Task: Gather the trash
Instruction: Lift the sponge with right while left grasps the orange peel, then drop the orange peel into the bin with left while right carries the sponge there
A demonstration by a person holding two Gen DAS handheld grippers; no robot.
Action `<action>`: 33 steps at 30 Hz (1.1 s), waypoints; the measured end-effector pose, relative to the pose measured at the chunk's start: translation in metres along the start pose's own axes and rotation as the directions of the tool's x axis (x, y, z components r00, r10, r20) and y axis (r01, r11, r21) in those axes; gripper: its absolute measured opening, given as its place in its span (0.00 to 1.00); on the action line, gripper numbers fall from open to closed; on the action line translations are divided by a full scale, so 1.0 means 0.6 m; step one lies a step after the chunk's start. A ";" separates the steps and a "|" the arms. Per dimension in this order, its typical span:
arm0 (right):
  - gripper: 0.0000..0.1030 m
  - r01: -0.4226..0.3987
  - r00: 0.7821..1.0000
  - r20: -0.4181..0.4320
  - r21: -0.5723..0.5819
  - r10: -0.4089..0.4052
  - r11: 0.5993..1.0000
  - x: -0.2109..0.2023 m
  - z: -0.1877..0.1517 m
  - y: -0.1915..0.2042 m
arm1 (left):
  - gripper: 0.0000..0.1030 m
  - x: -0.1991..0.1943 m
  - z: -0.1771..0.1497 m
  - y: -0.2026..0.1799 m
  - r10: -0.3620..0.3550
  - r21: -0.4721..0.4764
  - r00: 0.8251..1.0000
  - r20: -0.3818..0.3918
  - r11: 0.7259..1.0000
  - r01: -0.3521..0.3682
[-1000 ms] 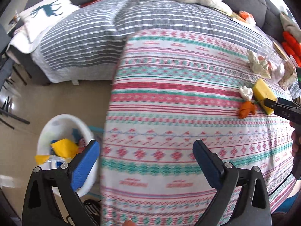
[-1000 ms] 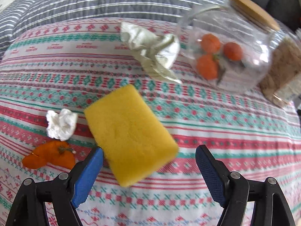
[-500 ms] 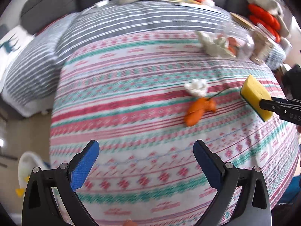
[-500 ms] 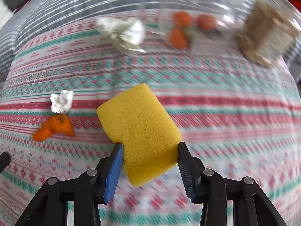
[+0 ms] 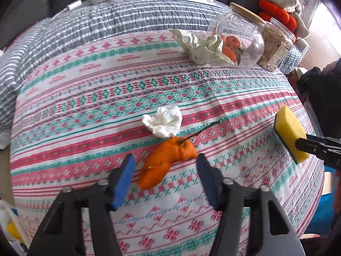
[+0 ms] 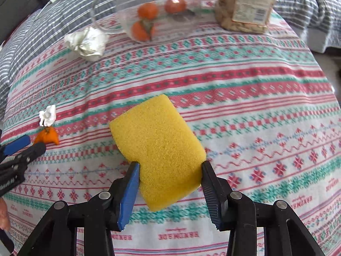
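Note:
An orange peel (image 5: 168, 161) with a thin stem lies on the patterned tablecloth (image 5: 85, 111). My left gripper (image 5: 165, 164) is open with its jaws on either side of the peel, low over the cloth. A crumpled white tissue (image 5: 163, 122) lies just beyond the peel. A crumpled pale paper (image 5: 200, 47) lies farther back by the jar. My right gripper (image 6: 169, 172) is shut on a yellow sponge (image 6: 158, 147) and holds it above the cloth; the sponge also shows in the left wrist view (image 5: 289, 135). The peel (image 6: 48, 137) and tissue (image 6: 48, 115) show at the left of the right wrist view.
A glass jar (image 5: 238, 34) with oranges inside lies at the back right, next to a plastic jar of snacks (image 5: 275, 44). A grey striped quilt (image 5: 106, 19) covers the sofa behind. A white bin (image 5: 8, 224) shows at the lower left edge.
My left gripper moved forward and right over the cloth, dropped to the orange peel and narrowed its jaws around it. My right gripper closed on the sponge and lifted it clear.

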State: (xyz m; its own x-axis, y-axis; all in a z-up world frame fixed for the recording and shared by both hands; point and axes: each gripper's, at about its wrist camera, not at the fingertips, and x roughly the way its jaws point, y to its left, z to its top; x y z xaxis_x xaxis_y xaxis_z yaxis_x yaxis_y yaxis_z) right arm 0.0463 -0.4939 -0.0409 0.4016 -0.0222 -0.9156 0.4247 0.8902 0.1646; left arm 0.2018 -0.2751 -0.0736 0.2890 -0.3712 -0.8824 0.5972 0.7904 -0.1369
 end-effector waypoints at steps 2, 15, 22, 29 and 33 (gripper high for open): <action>0.48 -0.001 1.000 -0.003 0.004 0.001 1.000 -0.001 -0.002 -0.006 | 0.36 0.010 0.000 -0.005 0.010 0.004 1.000 -0.015 1.000 -0.010; 0.48 -0.042 0.999 0.005 0.036 0.042 0.998 -0.026 -0.023 -0.010 | 0.14 -0.056 -0.045 0.014 0.000 -0.024 1.000 -0.009 1.000 0.000; 0.48 -0.106 0.994 0.011 0.022 0.105 0.994 -0.049 -0.043 0.037 | 0.14 -0.131 -0.098 0.074 -0.004 -0.089 0.999 0.036 0.996 0.007; 0.48 -0.152 0.988 -0.006 -0.062 0.152 0.987 -0.056 -0.065 0.141 | 0.14 -0.208 -0.165 0.177 0.046 -0.206 0.997 0.067 0.978 -0.031; 0.48 -0.168 0.986 -0.020 -0.140 0.167 0.976 -0.053 -0.078 0.217 | 0.14 -0.245 -0.201 0.232 0.094 -0.264 0.992 0.086 0.962 -0.068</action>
State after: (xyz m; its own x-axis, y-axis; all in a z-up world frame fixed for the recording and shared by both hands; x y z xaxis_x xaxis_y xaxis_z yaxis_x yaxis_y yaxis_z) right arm 0.0506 -0.3561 -0.0079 0.4503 0.1356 -0.8825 0.2331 0.9363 0.2628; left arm 0.1519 -0.0519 -0.0172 0.4069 -0.3362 -0.8494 0.3576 0.9142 -0.1906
